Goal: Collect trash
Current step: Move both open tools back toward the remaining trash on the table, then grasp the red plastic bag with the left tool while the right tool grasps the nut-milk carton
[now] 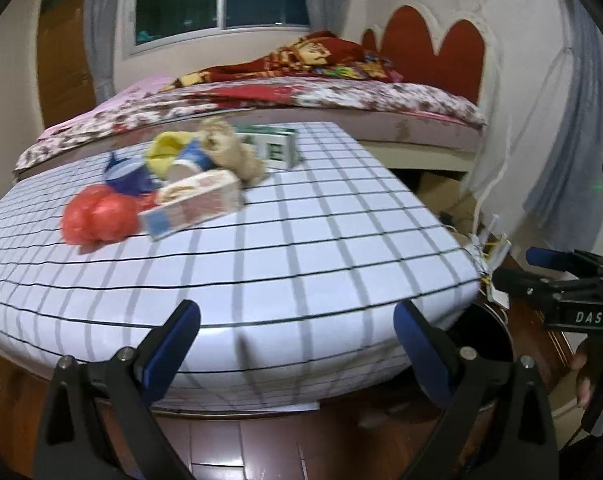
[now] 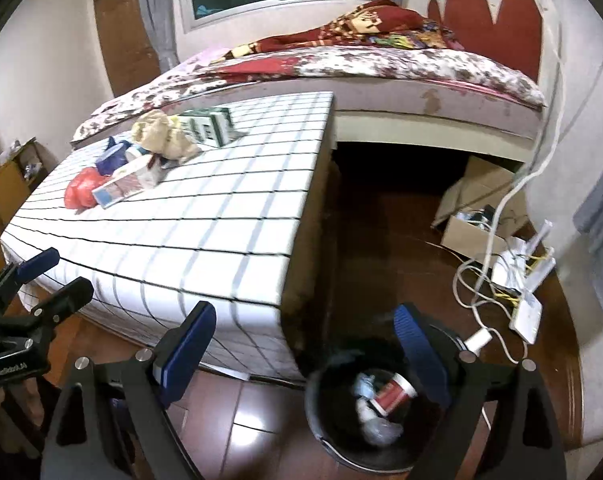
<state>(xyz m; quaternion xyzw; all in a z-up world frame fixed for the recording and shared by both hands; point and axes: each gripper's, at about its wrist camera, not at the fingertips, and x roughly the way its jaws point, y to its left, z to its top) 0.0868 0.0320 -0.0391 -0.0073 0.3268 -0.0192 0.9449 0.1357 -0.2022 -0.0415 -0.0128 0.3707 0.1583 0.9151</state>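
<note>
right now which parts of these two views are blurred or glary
Left wrist view: the pile with the red plastic bag and pale carton is motion-smeared, green flare at right edge. Right wrist view: sharper, glare patch on the red-brown floor tiles beside the black trash bin.

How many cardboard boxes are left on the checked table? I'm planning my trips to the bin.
2. A green-and-white cardboard box stands at the far end of the pile; a red, white and blue carton lies nearer, beside the red plastic bag. Others may be hidden under the pile.
</note>
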